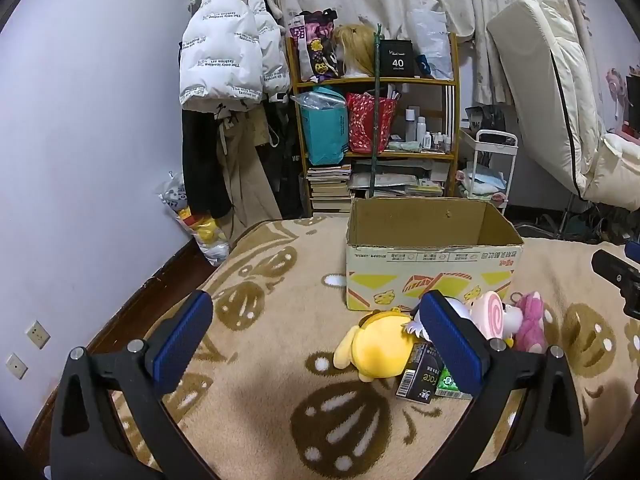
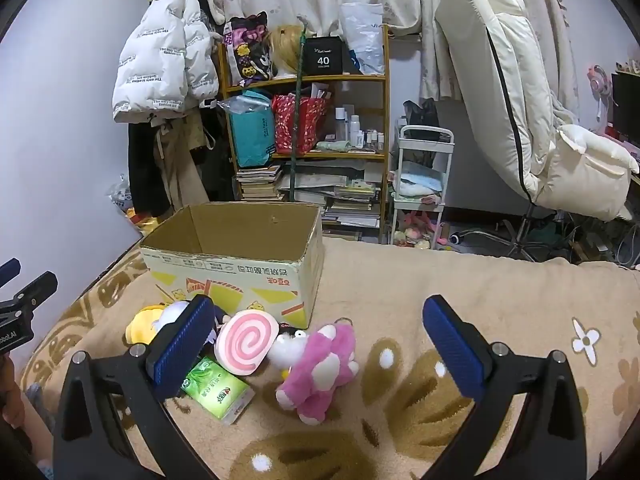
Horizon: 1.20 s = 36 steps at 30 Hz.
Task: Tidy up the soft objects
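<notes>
While the box (image 2: 236, 256) looks empty, toys (image 2: 320, 368) lie outside; both grippers (image 1: 316, 344) (image 2: 320, 344) gape wide, holding nothing.

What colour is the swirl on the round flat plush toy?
Pink on the round flat plush toy, clearest in the right wrist view.

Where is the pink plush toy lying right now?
In the right wrist view the pink plush toy lies on the blanket near frame centre, in front of the cardboard box and right of the pink swirl cushion.
</notes>
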Each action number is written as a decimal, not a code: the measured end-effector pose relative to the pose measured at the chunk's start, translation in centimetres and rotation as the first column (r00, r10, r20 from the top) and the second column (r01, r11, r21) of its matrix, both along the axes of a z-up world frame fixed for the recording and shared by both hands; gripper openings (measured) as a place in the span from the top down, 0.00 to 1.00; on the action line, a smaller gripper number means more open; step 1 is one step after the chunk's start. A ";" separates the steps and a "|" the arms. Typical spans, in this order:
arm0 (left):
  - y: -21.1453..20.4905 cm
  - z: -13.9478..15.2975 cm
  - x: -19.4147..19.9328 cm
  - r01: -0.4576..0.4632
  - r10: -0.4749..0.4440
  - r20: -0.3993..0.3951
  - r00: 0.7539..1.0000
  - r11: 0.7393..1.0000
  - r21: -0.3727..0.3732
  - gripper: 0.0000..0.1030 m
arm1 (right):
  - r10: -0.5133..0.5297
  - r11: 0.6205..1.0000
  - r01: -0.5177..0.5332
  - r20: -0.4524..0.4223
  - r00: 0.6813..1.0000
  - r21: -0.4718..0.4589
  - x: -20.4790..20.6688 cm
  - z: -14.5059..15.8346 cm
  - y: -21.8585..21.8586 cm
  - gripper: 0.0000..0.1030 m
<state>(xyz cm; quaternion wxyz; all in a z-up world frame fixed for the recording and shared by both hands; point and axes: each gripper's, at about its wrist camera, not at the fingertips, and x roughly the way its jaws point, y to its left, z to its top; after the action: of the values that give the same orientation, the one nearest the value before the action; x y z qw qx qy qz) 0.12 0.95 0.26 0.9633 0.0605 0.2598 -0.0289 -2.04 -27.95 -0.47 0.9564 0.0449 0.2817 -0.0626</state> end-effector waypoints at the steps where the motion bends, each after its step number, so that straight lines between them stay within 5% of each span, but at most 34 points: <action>1: 0.0 0.0 0.0 -0.001 0.001 0.000 1.000 1.000 0.001 0.01 | 0.000 1.000 0.000 0.000 1.000 -0.001 0.0 0.0 0.1 0.00; 36: 0.1 -0.2 0.2 0.002 -0.002 -0.001 1.000 1.000 0.010 0.01 | 0.001 1.000 -0.001 -0.005 1.000 -0.004 0.1 -0.2 0.1 0.00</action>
<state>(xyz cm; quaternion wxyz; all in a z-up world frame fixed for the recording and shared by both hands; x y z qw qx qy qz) 0.34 1.08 0.02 0.9628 0.0654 0.2605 -0.0284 -1.90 -27.81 -0.65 0.9558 0.0429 0.2839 -0.0626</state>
